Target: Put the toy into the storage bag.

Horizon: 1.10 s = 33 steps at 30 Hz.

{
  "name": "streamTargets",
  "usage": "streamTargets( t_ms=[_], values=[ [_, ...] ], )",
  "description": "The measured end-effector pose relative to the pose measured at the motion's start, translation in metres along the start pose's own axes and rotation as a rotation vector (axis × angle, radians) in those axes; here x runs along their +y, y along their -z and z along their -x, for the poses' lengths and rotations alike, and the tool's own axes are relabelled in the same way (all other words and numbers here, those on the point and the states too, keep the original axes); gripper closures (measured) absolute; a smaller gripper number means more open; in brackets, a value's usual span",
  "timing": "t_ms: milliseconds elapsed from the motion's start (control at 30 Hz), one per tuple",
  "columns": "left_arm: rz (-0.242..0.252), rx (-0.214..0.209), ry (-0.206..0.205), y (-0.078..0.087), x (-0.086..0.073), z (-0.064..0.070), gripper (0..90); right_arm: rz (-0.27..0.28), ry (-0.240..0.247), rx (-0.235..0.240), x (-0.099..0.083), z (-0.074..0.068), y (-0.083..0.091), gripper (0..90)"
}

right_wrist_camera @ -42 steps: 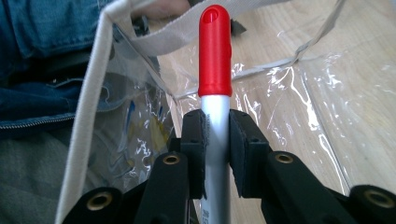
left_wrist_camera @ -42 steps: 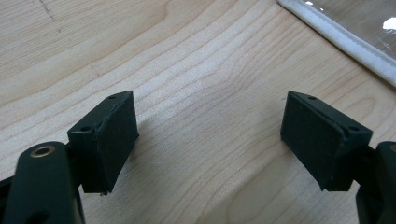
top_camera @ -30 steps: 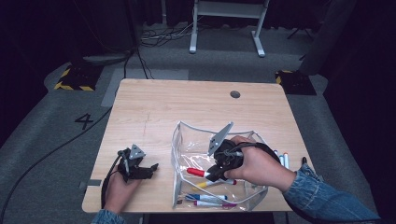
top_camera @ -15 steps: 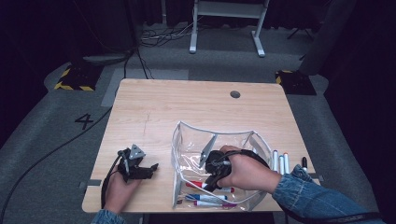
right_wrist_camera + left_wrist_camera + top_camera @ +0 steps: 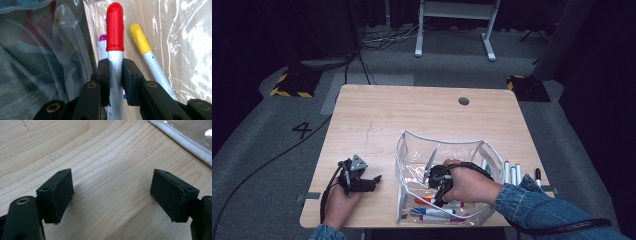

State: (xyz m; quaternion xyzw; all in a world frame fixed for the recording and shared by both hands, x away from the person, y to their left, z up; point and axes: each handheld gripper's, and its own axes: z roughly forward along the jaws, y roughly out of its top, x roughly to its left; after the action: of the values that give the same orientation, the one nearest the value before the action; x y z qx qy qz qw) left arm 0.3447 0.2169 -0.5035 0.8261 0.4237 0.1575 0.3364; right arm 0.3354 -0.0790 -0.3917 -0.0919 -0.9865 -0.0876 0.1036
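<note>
My right gripper (image 5: pixel 115 75) pinches the red-capped marker (image 5: pixel 115 32) inside the clear pouch (image 5: pixel 412 145), jaws squeezing its barrel so it goes in beside the yellow-capped marker (image 5: pixel 140 37). My left gripper (image 5: pixel 111 195) rests on the counter (image 5: pixel 377 115), jaws spread and empty, out of the way.

The right gripper (image 5: pixel 439 192) has been brought down from above the far rim of the clear plastic zip pouch (image 5: pixel 412 150) into its near part, and the right hand (image 5: pixel 467 185) has been drawn back toward the table's near edge. A red-capped white marker (image 5: pixel 115 50) is now clamped between its jaws, beside a yellow-capped white marker (image 5: pixel 147 56) lying in the pouch
</note>
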Motion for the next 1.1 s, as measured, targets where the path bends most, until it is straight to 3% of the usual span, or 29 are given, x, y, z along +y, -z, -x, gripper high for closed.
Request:
streamTargets(
  t_ms=[167,300,533,833,1033,1100],
  values=[
    [0.000,0.000,0.000,0.000,0.000,0.000,19.0,-0.024,-0.012,-0.003,0.000,0.004,-0.002,76.8],
    [0.000,0.000,-0.001,0.000,0.000,0.000,19.0,-0.043,0.006,-0.002,0.000,0.006,-0.006,76.8],
    [-0.002,0.001,-0.002,0.000,0.000,0.000,19.0,-0.110,-0.012,-0.002,-0.001,0.005,-0.012,76.8],
    [-0.002,0.000,0.002,0.000,0.000,0.000,19.0,-0.135,-0.001,0.004,0.002,0.005,-0.018,76.7],
    [-0.001,0.000,-0.001,0.000,0.000,0.000,19.0,-0.079,-0.006,-0.047,0.000,0.010,-0.011,63.7],
    [-0.004,0.001,0.001,0.000,0.000,0.000,19.0,-0.028,-0.016,-0.076,-0.001,0.012,-0.004,58.8]
  ],
)
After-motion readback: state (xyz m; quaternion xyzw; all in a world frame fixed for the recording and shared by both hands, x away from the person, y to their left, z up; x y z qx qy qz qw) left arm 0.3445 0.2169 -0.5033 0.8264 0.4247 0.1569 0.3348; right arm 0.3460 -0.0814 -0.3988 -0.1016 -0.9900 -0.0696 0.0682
